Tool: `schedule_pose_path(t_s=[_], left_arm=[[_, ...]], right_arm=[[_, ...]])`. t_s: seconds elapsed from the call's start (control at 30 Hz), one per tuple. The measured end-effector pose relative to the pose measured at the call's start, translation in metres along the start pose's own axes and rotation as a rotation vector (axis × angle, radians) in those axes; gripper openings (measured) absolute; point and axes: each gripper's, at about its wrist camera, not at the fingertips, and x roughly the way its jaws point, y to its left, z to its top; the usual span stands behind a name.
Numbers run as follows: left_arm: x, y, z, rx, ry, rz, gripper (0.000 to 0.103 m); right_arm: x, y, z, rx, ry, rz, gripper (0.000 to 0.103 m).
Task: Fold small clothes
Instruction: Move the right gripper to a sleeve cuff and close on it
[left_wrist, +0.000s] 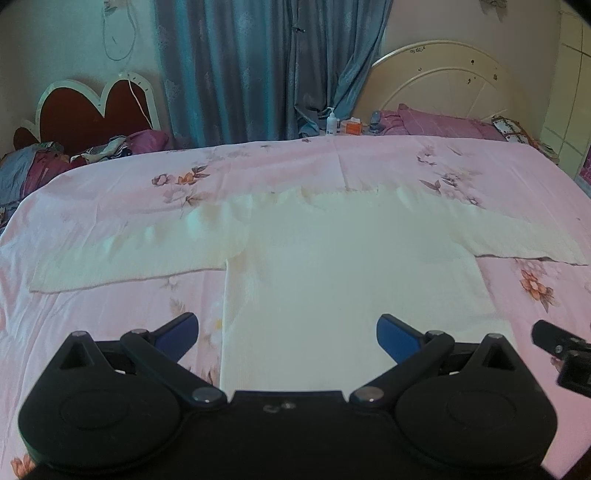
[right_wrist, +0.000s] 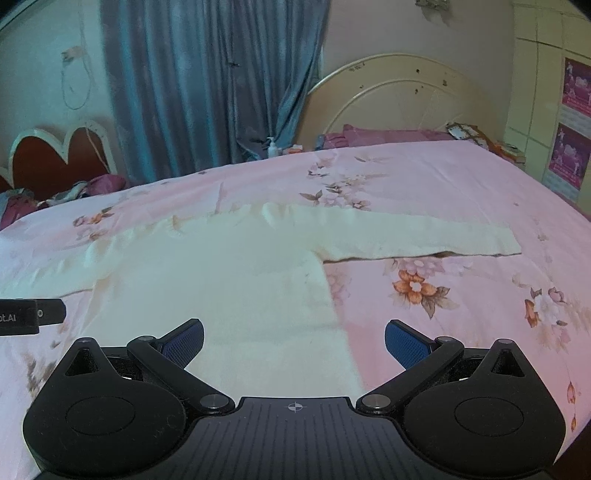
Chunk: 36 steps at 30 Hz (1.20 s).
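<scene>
Your left gripper (left_wrist: 287, 334) hangs with its blue-padded fingers (left_wrist: 177, 332) spread wide and nothing between them, poised over the near hem of the sweater (left_wrist: 332, 280), its left finger past the body's left edge and its right finger over the cloth; your right gripper (right_wrist: 294, 341) is likewise released, its left finger (right_wrist: 184, 339) over the sweater's body and its right finger over bare sheet (right_wrist: 461, 206), so that the body's right edge runs between them; neither touches the cloth so far as you can tell; each gripper shows at the edge of the other's view, so they sit side by side near the hem; the sweater is cream and lies flat on the pink flowered sheet, body toward you, collar away, both sleeves stretched straight out to either side; the left sleeve (left_wrist: 129, 254) looks rippled near the shoulder, and the right sleeve (right_wrist: 424, 240) lies smooth to its cuff; beyond the bed stand a grey-blue curtain (left_wrist: 258, 66), a cream headboard (left_wrist: 443, 77) with purple bedding below it, a red heart-shaped headboard (left_wrist: 96, 110) at the left, and a small pump bottle (left_wrist: 332, 123) beside an orange box (left_wrist: 351, 127).
</scene>
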Motion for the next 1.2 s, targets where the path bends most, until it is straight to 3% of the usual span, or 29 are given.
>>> schedule_pose_path(t_s=[0.23, 0.57, 0.93, 1.2], left_arm=[[0.028, -0.019, 0.021, -0.014, 0.016, 0.031, 0.102], [0.075, -0.074, 0.051, -0.043, 0.031, 0.085, 0.102], [0.128, -0.14, 0.067, -0.018, 0.047, 0.073, 0.102], [0.156, -0.168, 0.068, 0.035, 0.064, 0.04, 0.101]], right_arm=[[0.035, -0.036, 0.021, 0.006, 0.021, -0.011, 0.103], [0.101, -0.117, 0.058, -0.009, 0.041, -0.017, 0.103], [0.159, -0.214, 0.074, 0.044, 0.059, -0.088, 0.103], [0.182, -0.282, 0.072, 0.182, 0.072, -0.172, 0.103]])
